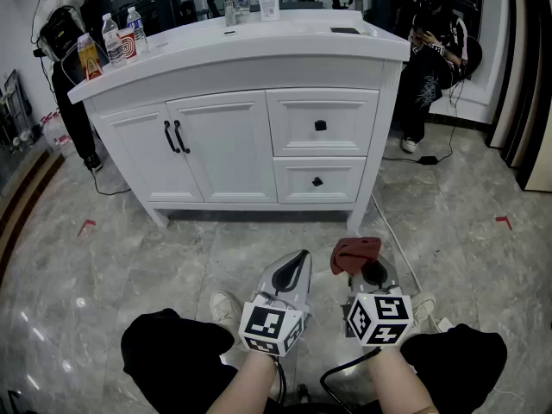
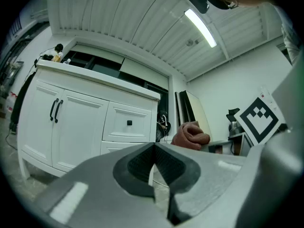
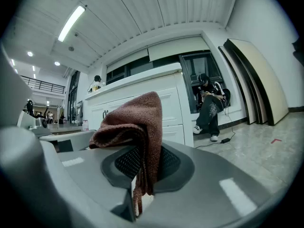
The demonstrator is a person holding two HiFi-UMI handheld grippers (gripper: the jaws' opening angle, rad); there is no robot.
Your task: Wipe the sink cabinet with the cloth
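The white sink cabinet stands ahead with two doors, two drawers and a white top; it also fills the left gripper view and shows behind the cloth in the right gripper view. My right gripper is shut on a reddish-brown cloth, which bunches above the jaws and hangs between them. My left gripper is shut with nothing in it, its pads meeting. Both are held low, well in front of the cabinet.
Bottles and a carton stand on the top's left end, a soap dispenser by the faucet. A person sits at the right rear, another stands at the left. Cables trail on the marble floor.
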